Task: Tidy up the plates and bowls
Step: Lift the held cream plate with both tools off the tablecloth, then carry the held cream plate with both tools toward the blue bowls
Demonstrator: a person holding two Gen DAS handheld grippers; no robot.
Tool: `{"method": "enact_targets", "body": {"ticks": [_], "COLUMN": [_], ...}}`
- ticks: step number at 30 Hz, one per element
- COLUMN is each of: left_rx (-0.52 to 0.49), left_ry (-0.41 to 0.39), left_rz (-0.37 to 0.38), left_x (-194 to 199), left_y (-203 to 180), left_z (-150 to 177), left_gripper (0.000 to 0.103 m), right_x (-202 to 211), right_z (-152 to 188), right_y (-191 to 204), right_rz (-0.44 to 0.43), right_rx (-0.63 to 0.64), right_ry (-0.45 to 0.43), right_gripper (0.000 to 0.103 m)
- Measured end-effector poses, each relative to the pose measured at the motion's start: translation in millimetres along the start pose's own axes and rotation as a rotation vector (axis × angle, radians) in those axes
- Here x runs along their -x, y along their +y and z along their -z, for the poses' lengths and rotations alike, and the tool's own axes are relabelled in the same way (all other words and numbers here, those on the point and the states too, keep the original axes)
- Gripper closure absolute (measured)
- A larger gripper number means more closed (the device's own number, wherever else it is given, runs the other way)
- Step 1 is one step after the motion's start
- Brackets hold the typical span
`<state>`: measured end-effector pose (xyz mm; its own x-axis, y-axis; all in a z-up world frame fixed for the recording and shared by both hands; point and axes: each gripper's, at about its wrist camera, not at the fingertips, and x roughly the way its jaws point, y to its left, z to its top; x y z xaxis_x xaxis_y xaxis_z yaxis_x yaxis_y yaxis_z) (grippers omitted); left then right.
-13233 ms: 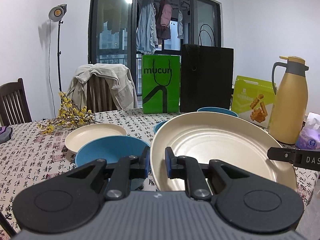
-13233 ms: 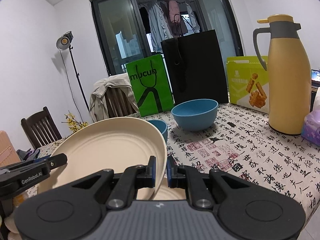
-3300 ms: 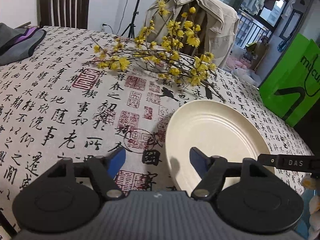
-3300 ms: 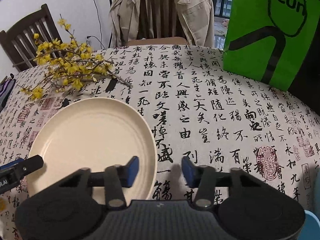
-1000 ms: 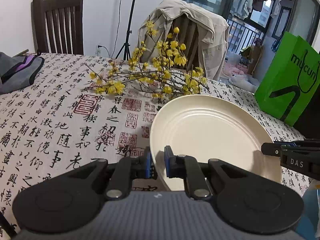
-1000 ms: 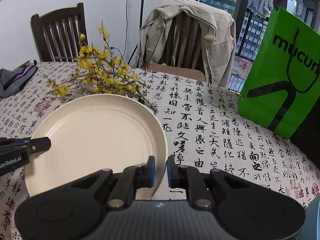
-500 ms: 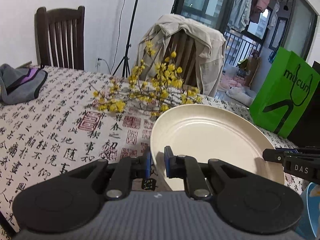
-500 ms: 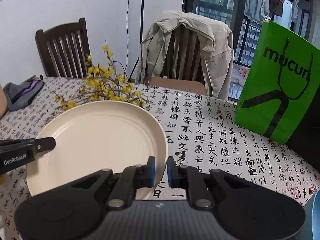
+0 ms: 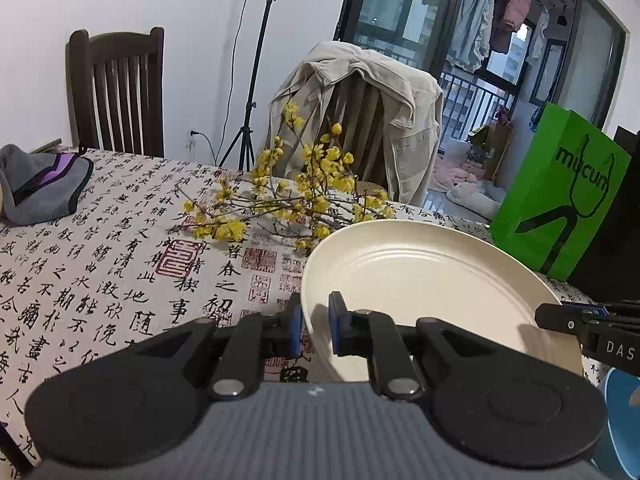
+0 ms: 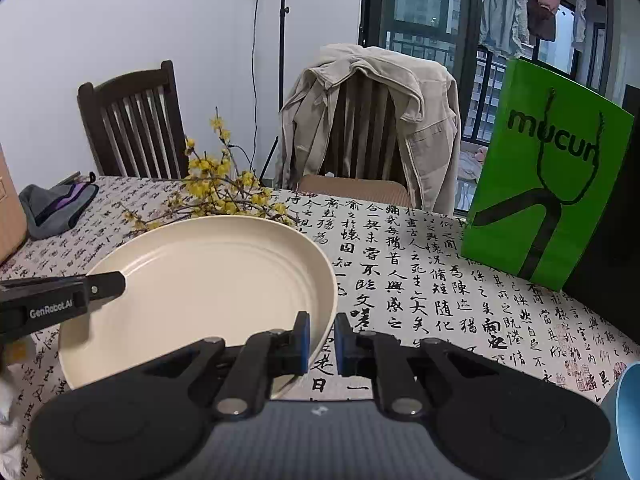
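1. The left tool (image 9: 314,326) is clamped on the near left rim of the cream plate (image 9: 424,280).
2. The right tool (image 10: 321,338) is clamped on the plate's (image 10: 200,276) opposite rim, so the plate is carried between the two, tilted, above the tabletop (image 10: 420,280).
3. A blue bowl (image 10: 624,420) shows at the lower right edge.
4. Yellow flower branches (image 9: 296,200) lie on the calligraphy-print cloth just beyond the plate.
5. Farther back stand a green bag (image 10: 544,196), a jacket-draped chair (image 9: 360,120) and a dark wooden chair (image 9: 116,92).

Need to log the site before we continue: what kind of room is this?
Most likely a home dining room: a table under a calligraphy-print tablecloth, wooden dining chairs, and laundry hanging on the balcony behind.
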<state>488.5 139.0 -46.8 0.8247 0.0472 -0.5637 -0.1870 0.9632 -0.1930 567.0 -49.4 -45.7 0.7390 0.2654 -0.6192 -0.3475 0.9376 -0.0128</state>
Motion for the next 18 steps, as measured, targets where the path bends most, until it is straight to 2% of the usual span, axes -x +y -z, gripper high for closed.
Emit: {"method": "enact_targets", "body": {"ticks": [18], "left_rx": [-0.055], "left_ry": [-0.065], "left_rz": [0.014], "left_x": [22], "left_y": [-13], "left_z": [-4], "left_gripper": [0.09], "right_x": [26], "right_z": [14], "right_y": [-8], "right_rz": [-0.001], "right_rx": [-0.04], "right_ry": [-0.049], "right_gripper": [0.091]}}
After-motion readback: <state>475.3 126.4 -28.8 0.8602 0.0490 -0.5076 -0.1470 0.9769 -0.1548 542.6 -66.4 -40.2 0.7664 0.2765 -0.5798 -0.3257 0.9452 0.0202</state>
